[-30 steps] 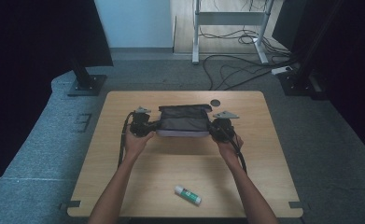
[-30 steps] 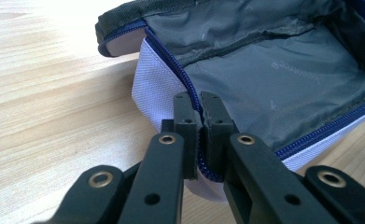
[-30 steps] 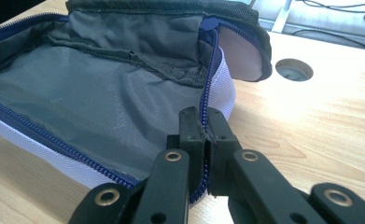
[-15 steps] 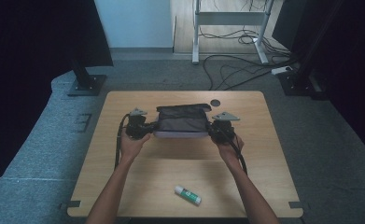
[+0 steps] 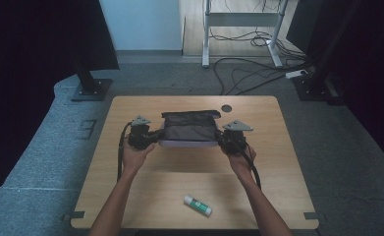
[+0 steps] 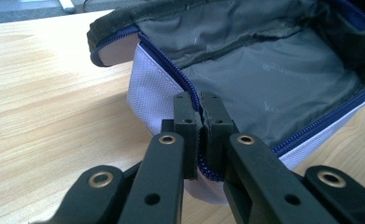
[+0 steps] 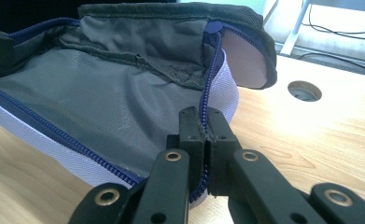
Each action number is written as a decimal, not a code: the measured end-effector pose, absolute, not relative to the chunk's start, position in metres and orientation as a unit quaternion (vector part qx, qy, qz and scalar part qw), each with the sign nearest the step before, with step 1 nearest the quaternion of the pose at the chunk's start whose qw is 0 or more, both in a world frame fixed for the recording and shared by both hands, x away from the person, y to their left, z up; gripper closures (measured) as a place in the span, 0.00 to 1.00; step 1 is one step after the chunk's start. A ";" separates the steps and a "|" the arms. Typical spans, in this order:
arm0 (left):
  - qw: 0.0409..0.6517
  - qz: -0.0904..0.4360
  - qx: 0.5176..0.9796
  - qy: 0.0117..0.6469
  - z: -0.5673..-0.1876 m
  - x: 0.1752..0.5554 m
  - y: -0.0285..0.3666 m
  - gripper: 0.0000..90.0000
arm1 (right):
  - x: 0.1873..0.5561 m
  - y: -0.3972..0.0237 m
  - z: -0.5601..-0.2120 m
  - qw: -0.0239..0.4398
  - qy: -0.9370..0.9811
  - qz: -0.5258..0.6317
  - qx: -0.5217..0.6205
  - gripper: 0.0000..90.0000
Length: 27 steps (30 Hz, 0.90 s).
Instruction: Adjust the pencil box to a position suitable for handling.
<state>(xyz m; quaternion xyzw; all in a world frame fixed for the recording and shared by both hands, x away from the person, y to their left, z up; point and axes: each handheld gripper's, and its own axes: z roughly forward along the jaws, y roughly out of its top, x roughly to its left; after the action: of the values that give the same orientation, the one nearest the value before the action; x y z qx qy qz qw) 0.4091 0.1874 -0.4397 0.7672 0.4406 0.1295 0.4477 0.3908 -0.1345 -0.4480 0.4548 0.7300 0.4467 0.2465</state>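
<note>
An unzipped lilac-white pouch (image 5: 188, 129) with a grey lining and a blue zipper lies open in the middle of the table. My left gripper (image 5: 153, 137) is shut on the zippered rim at the pouch's left end; in the left gripper view the jaws pinch the pouch's rim (image 6: 189, 91) between them, and the left gripper (image 6: 198, 100) covers the blue teeth there. At the other end my right gripper (image 5: 221, 140) is shut on the rim too, the pouch edge (image 7: 213, 74) running straight into the right gripper (image 7: 202, 117). The pouch's grey lining (image 7: 101, 93) lies slack.
A white glue stick with a green label (image 5: 197, 205) lies near the table's front edge. A round cable hole (image 5: 226, 108) sits behind the pouch at the right. The wooden table (image 5: 278, 167) ends close behind the pouch; cables cross the floor beyond.
Both hands have shifted a little, and the pouch between them looks slightly more spread. Both grippers keep their hold on its ends.
</note>
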 end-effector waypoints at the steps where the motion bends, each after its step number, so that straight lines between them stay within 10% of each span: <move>1: 0.450 0.130 0.766 0.441 -0.439 0.408 0.188 0.97 | 0.390 -0.134 -0.448 0.247 0.730 0.448 0.453 0.96; 27: 0.454 0.117 0.774 0.425 -0.459 0.385 0.185 0.97 | 0.357 -0.139 -0.464 0.245 0.729 0.456 0.448 0.96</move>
<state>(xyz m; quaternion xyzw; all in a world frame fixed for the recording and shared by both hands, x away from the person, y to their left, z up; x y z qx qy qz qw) 0.3849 0.1853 -0.4588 0.7744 0.4253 0.1167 0.4537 0.3573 -0.1392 -0.4638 0.4478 0.7292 0.4558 0.2448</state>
